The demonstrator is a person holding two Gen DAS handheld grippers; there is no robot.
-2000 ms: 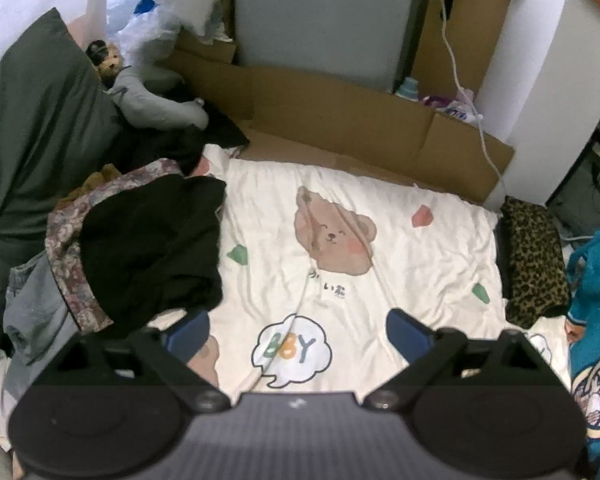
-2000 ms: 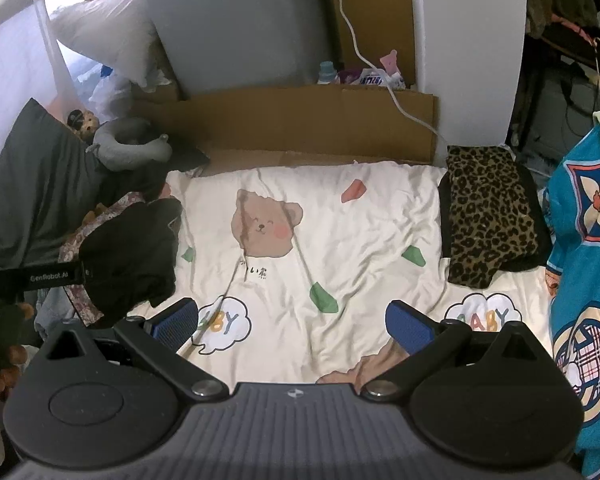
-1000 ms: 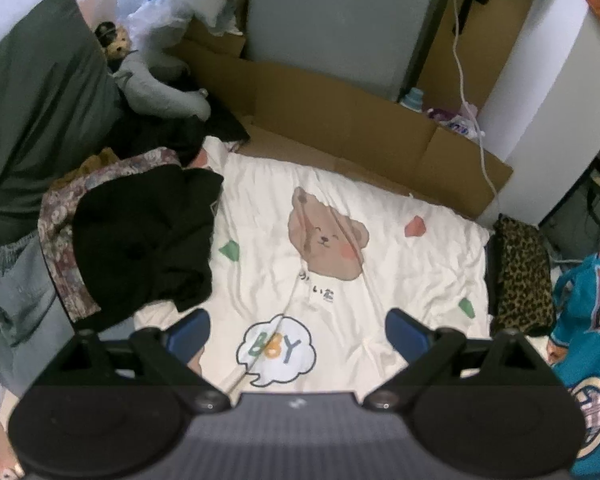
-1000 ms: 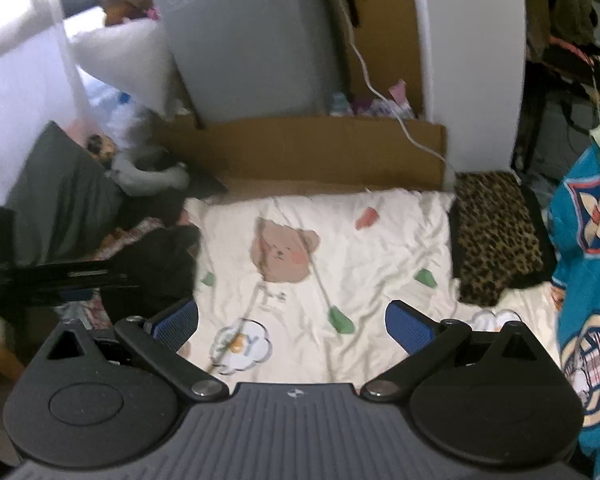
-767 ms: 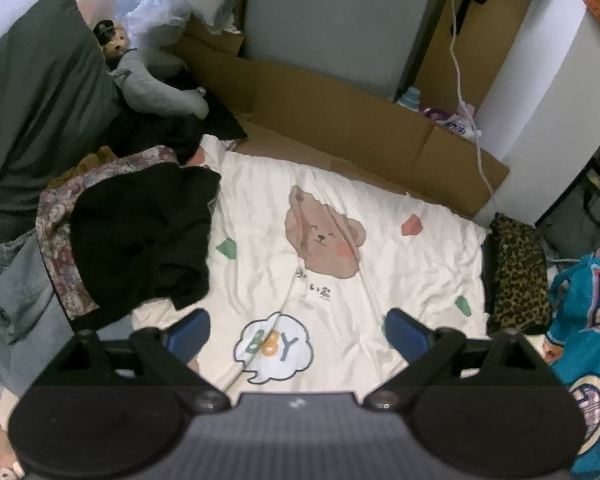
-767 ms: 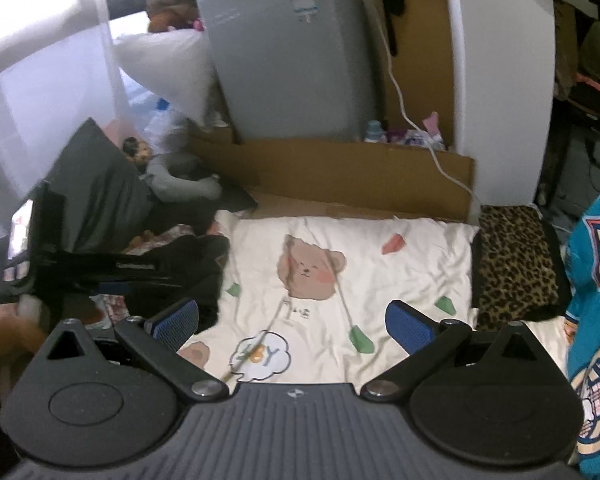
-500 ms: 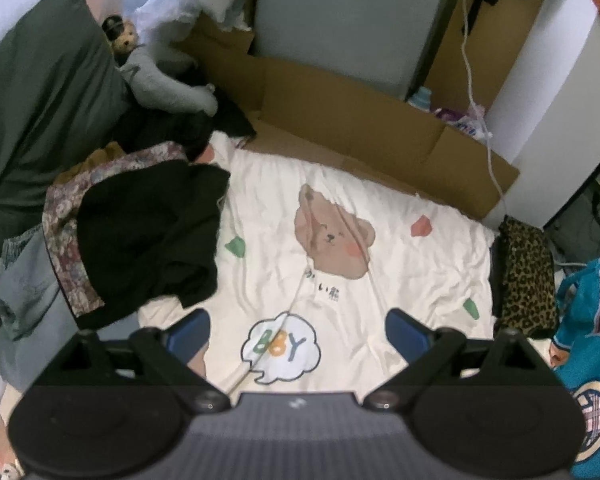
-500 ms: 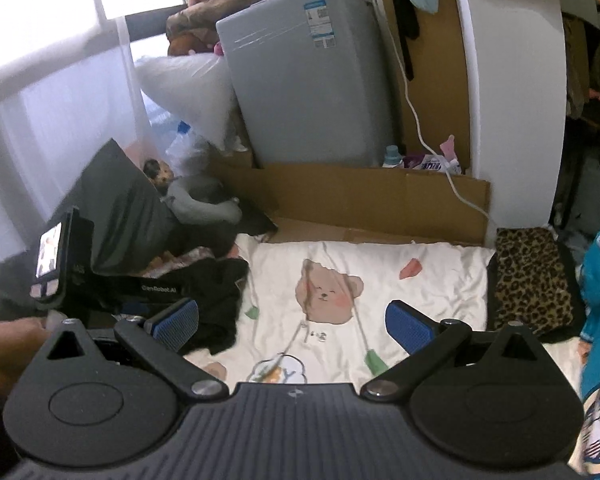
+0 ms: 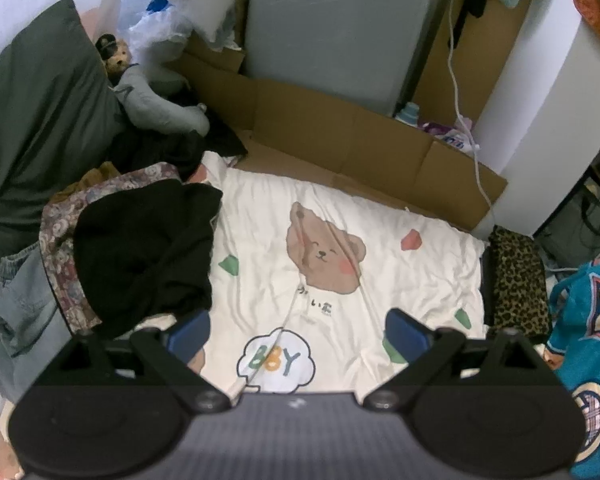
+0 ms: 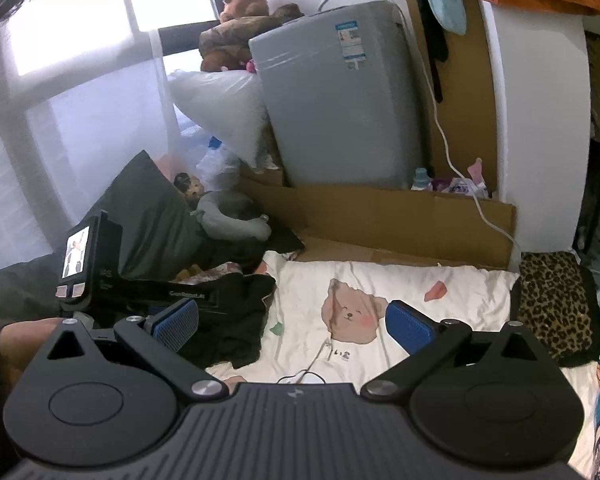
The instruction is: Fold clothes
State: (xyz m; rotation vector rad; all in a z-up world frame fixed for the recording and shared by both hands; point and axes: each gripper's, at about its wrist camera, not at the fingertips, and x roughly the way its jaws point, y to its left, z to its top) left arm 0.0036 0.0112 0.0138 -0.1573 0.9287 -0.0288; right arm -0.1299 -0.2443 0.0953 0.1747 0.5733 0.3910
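Left wrist: left tongs (image 9: 298,334) spread, empty, above bear blanket (image 9: 340,280); black garment (image 9: 144,252) beside. Right tongs (image 10: 292,328) spread, apparently higher.

You are looking down on a white blanket (image 9: 340,216) printed with a bear and a "BABY" cloud, spread flat as the working surface. On its left edge lies a heap of clothes (image 9: 100,252), with a black garment (image 9: 148,252) on top, over a flowered one and denim. A folded leopard-print cloth (image 9: 518,280) lies against its right edge, and flattened cardboard (image 9: 340,140) borders the far side.
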